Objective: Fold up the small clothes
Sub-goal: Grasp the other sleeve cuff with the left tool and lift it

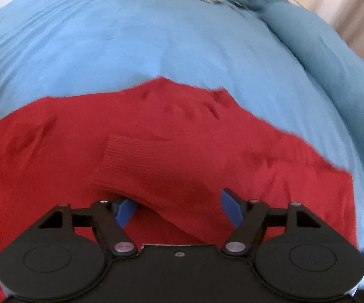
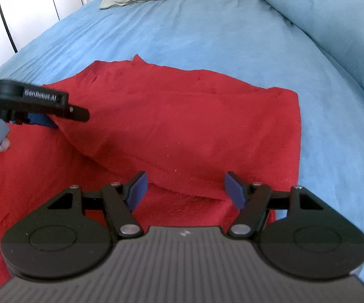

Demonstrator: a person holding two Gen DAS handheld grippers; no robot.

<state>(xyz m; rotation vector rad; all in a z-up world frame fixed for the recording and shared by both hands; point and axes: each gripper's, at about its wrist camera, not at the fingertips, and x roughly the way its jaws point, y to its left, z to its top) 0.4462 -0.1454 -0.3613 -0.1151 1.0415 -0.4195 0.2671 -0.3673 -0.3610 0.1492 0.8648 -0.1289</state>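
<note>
While the red garment (image 2: 182,116) lies spread on the blue bed (image 2: 207,38), our left tongs (image 1: 179,205) gape wide around its ribbed cuff (image 1: 113,159) and our right tongs (image 2: 185,189) hover open and empty, so next we judge we must pinch the sleeve

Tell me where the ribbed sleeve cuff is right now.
In the left wrist view, the ribbed cuff lies on the red sweater, just ahead of the open left gripper.

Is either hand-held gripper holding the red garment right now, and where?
Neither: both are open. The left hand-held gripper straddles the red garment's sleeve; the right hand-held gripper straddles a fold.
</note>
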